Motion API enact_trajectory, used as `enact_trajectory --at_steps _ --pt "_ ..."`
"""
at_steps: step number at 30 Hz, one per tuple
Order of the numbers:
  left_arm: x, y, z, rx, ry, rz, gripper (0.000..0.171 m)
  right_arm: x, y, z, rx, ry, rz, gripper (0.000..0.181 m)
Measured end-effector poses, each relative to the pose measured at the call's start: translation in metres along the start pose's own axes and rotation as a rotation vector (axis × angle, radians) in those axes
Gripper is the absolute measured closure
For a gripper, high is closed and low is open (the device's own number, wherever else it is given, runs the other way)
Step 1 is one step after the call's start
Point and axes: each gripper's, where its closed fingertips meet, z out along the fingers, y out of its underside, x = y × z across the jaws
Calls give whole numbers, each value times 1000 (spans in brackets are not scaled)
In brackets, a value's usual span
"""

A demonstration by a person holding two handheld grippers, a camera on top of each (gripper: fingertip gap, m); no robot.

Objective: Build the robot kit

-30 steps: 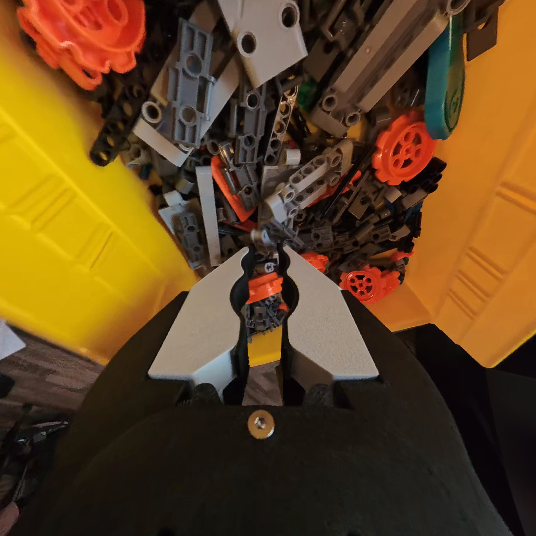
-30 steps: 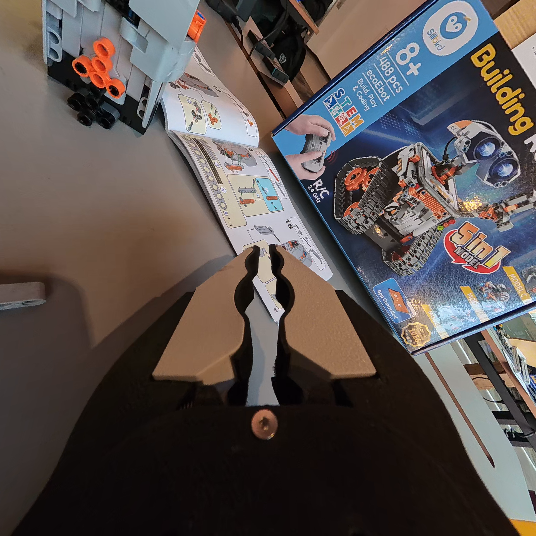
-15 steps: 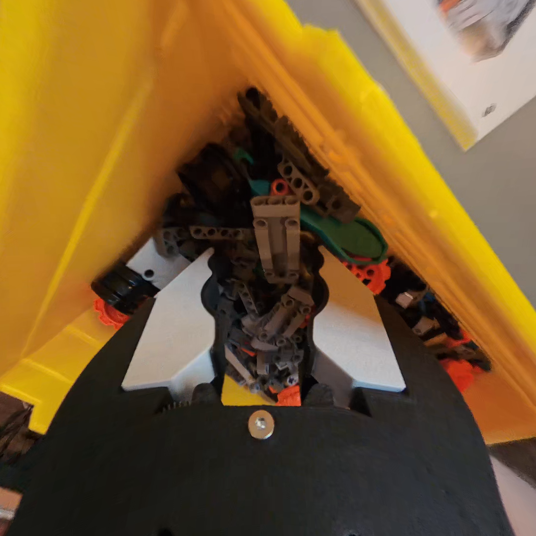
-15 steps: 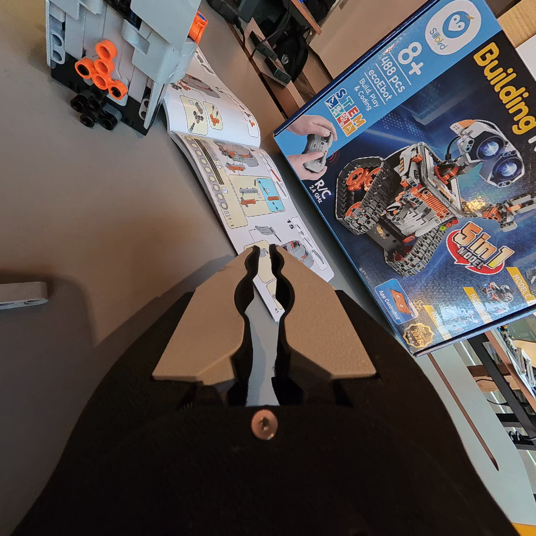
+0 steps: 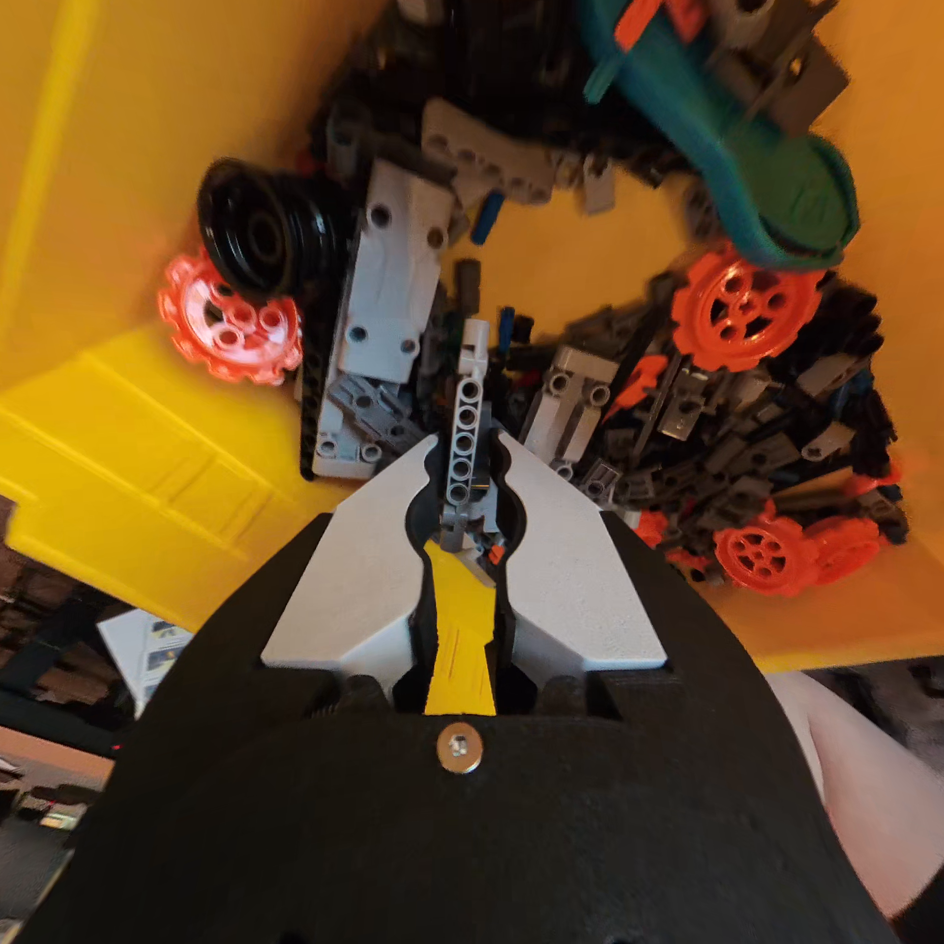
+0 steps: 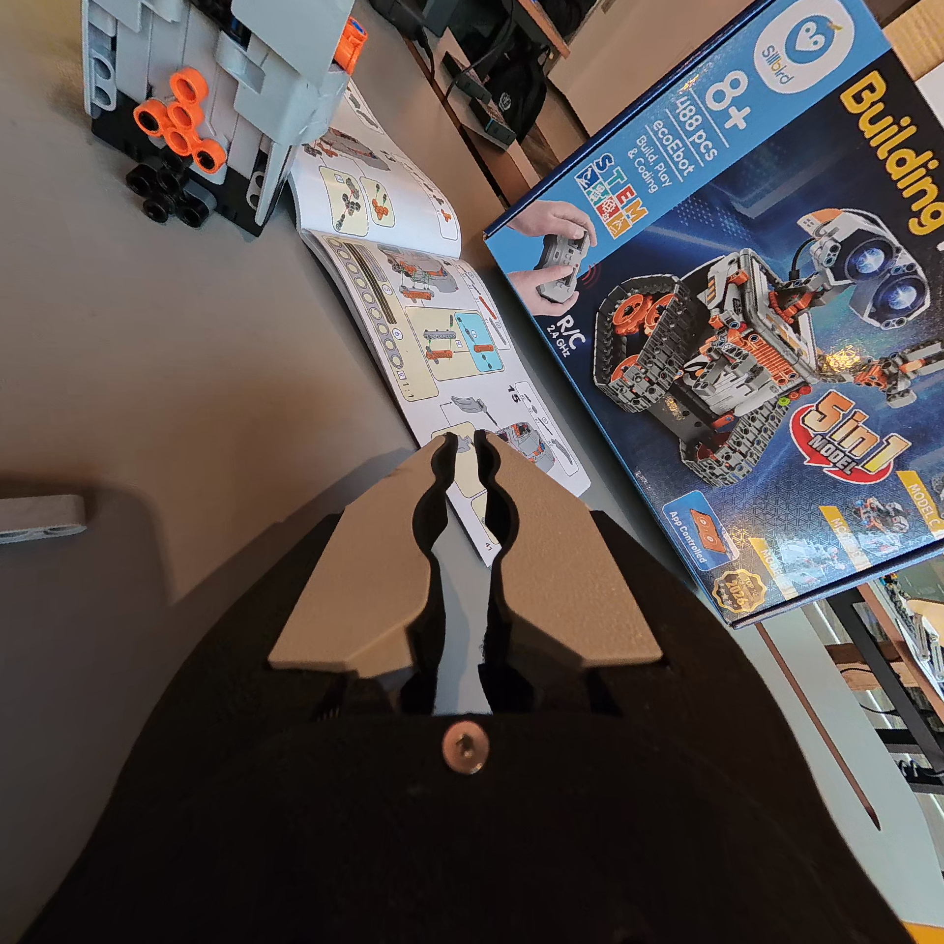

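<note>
In the left wrist view my left gripper (image 5: 467, 444) is inside a yellow bin (image 5: 127, 459), over a heap of loose building parts. Its jaws are closed on a light grey beam with holes (image 5: 466, 408), which stands out past the tips. A dark grey connector (image 5: 454, 526) hangs at the beam's near end. In the right wrist view my right gripper (image 6: 465, 437) is shut and empty. It hovers over a grey table (image 6: 179, 357), above the near corner of an open instruction booklet (image 6: 408, 306).
The bin holds orange gears (image 5: 735, 311), a black wheel (image 5: 260, 230), a light grey panel (image 5: 393, 286) and a teal tool (image 5: 740, 168). On the table stand a partly built grey model (image 6: 214, 102), a blue toy box (image 6: 740, 306) and a loose grey beam (image 6: 41, 516). The tips of one gripper are about 50 centimetres away from the tips of the other.
My left gripper opened wide over the heap, then closed on the grey beam, and the view of the bin has shifted. My right gripper has barely moved.
</note>
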Motion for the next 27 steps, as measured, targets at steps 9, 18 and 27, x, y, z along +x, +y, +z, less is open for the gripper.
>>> enact_trajectory --at_steps 9,18,27 --pt "-6 30 -3 -71 71 -287 148 -1 1 1 -4 -2 -5 174" --pt "44 -19 -17 100 146 48 121 -1 1 1 -6 -4 -7 174" --pt "15 -7 11 -31 36 84 142 -3 2 1 -10 -10 -14 174"
